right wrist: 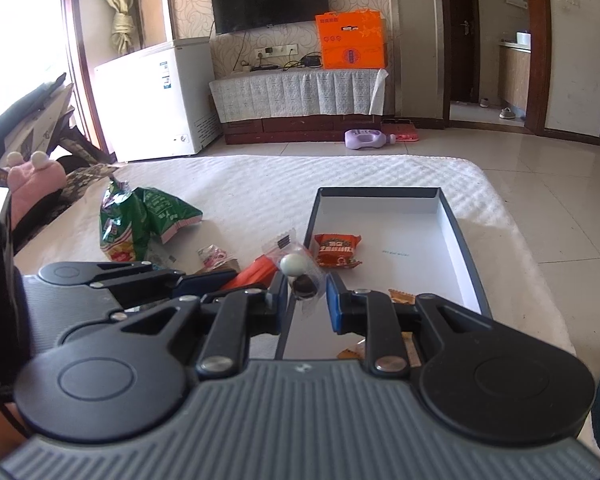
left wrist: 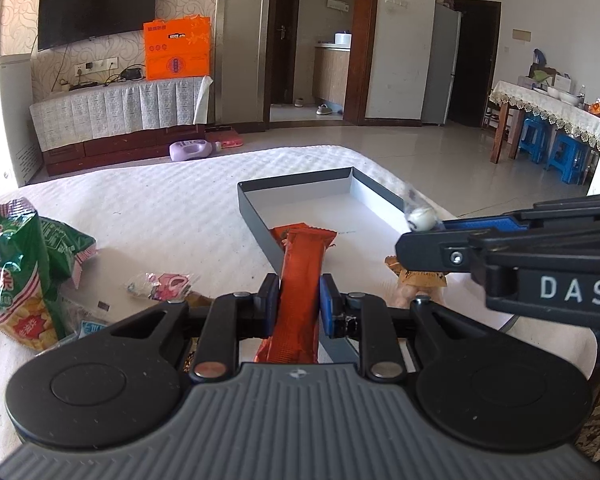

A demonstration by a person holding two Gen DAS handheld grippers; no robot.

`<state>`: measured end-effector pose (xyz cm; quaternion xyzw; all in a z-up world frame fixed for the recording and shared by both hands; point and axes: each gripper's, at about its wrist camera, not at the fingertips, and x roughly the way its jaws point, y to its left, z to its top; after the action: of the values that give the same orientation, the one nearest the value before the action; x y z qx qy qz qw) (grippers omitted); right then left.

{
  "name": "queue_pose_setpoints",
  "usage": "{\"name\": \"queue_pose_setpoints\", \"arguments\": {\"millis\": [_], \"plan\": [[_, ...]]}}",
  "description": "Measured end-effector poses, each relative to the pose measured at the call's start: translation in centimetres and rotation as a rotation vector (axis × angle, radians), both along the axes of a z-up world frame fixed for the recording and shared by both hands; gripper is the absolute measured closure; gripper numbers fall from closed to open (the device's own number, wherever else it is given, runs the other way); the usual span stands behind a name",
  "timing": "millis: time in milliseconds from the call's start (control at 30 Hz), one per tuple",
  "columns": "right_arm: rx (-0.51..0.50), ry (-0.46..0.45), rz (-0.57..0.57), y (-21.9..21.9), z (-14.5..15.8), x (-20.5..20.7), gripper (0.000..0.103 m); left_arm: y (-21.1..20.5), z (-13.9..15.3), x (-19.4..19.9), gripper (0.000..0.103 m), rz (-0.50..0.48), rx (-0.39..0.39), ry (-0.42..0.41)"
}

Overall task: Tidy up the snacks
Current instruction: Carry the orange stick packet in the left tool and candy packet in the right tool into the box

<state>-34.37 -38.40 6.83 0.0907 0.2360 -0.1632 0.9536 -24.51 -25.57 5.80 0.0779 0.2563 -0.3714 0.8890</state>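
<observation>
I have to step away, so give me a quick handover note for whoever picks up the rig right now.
Left claw: shut on the long orange bar, by the tray's near left edge.
Right claw: a clear candy pack sits between its fingers; grip unclear.
Done: one orange snack pack lies in the grey tray.
Left: the bar, the candy pack, green bags and a pink packet on the bed.

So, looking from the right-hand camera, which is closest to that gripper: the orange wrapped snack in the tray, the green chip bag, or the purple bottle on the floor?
1. Orange wrapped snack: nearest, in the tray, just ahead of the right gripper.
2. Green chip bag: farther, off to the left on the bed.
3. Purple bottle: farthest, on the floor beyond the bed.
</observation>
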Motion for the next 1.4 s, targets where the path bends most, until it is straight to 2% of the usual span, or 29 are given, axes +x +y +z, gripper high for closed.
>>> {"name": "queue_pose_setpoints", "arguments": {"millis": [433, 1400], "plan": [[0.041, -0.002, -0.088, -3.2, -0.5, -0.9, 0.079, -3.7, 0.1, 2.1, 0.077, -0.064, 0.001, -0.008], [0.03, 0.029, -0.079, -3.6, -0.9, -0.4, 0.079, -10.7, -2.0, 8.2, 0.078, -0.08, -0.014, 0.037]]}}
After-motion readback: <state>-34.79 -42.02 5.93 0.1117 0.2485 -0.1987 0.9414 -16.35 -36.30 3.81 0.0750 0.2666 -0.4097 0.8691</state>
